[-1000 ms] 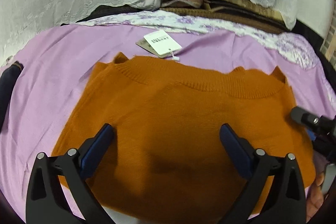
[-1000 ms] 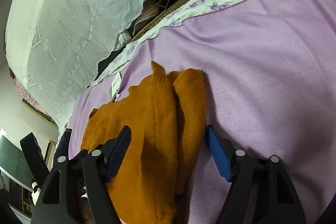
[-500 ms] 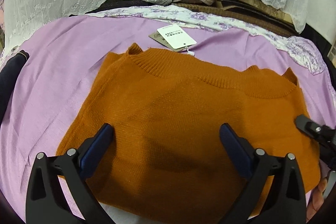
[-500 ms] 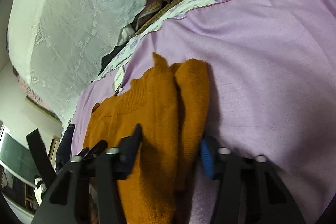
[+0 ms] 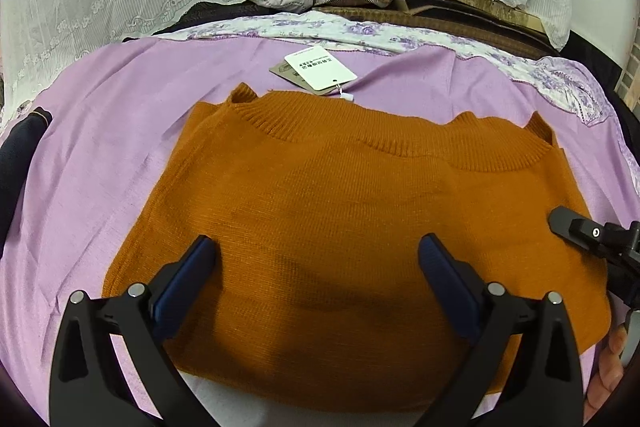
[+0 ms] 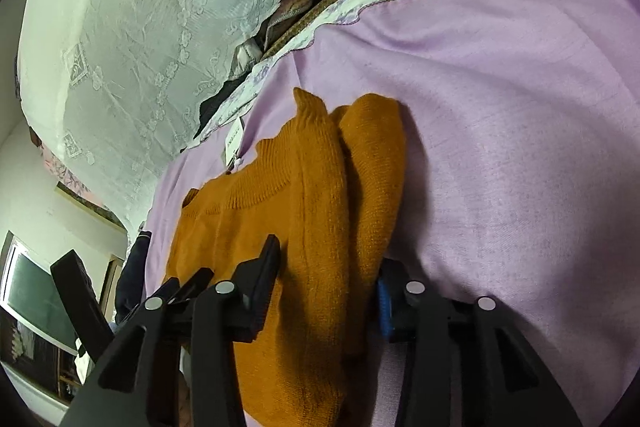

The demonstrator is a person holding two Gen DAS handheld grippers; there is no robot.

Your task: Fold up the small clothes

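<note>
Ahead of the left tongs (image 5: 316, 259), an orange knit sweater (image 5: 352, 227) lay spread flat on a lilac sheet (image 5: 100, 155), its ribbed band on the far side and a white hang tag (image 5: 320, 71) just beyond it. The left tongs hung wide apart over the sweater. The right tongs (image 6: 328, 291) were clamped on the sweater's folded edge (image 6: 332, 235), bunched knit between their pads.

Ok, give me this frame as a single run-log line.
phase: side fold | left gripper: open, above orange sweater | right gripper: closing around sweater's folded edge, grip unconfirmed | surface: purple sheet | white tag at collar
</note>
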